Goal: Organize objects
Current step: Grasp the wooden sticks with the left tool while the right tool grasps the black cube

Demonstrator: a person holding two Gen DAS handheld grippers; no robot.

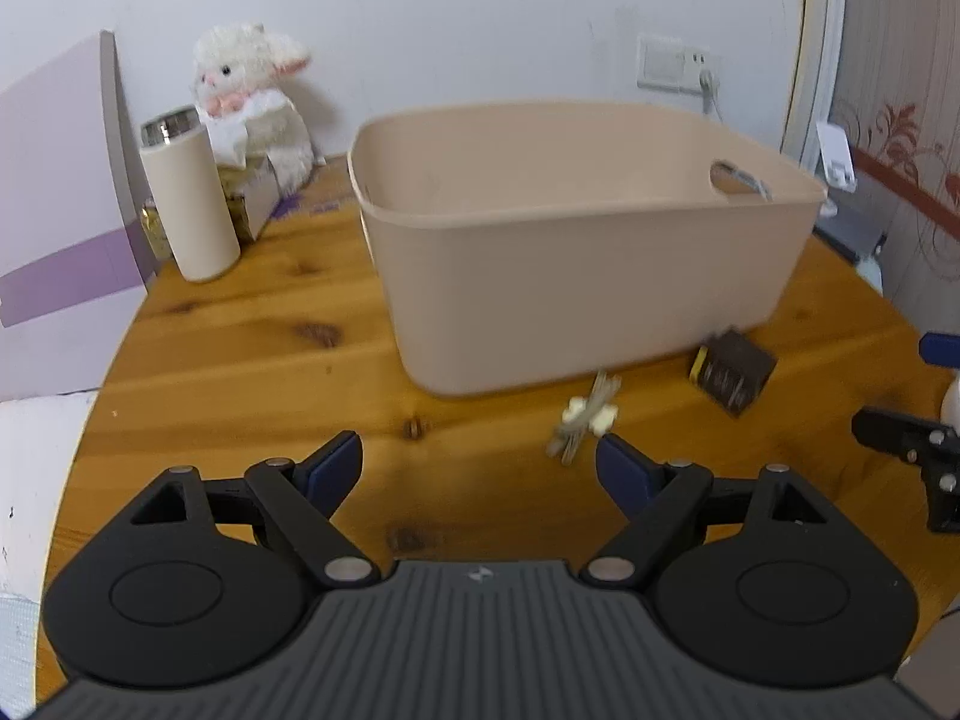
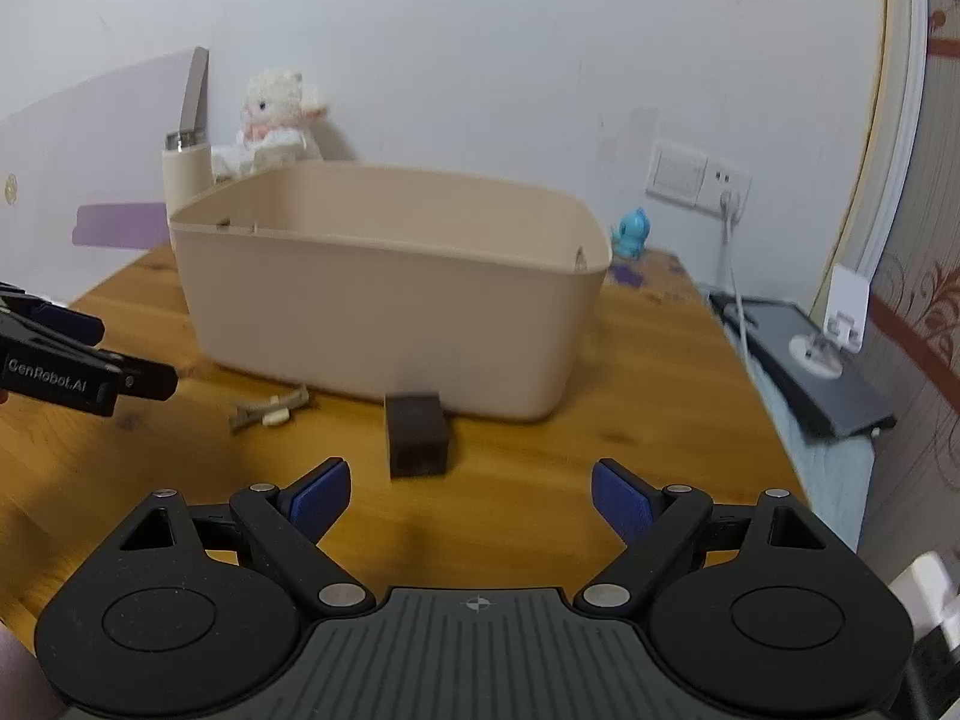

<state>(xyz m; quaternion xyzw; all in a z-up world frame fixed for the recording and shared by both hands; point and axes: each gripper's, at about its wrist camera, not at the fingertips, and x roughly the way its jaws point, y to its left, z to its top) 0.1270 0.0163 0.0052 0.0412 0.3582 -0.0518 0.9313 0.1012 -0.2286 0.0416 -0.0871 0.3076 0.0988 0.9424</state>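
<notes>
A beige plastic bin [image 1: 576,252] stands on the round wooden table [image 1: 252,360]; it also shows in the right wrist view [image 2: 384,300]. In front of it lie a small hair clip [image 1: 585,420] and a dark brown box [image 1: 733,371]. The right wrist view shows the clip [image 2: 269,408] and the box [image 2: 417,435] too. My left gripper [image 1: 480,468] is open and empty, just short of the clip. My right gripper [image 2: 471,501] is open and empty, just short of the box. The bin's inside is hidden.
A cream tumbler [image 1: 187,198], a white plush toy [image 1: 252,90] and a small carton [image 1: 252,204] stand at the back left. A blue figurine [image 2: 630,234] stands behind the bin. A dark device [image 2: 804,372] lies off the table's right edge.
</notes>
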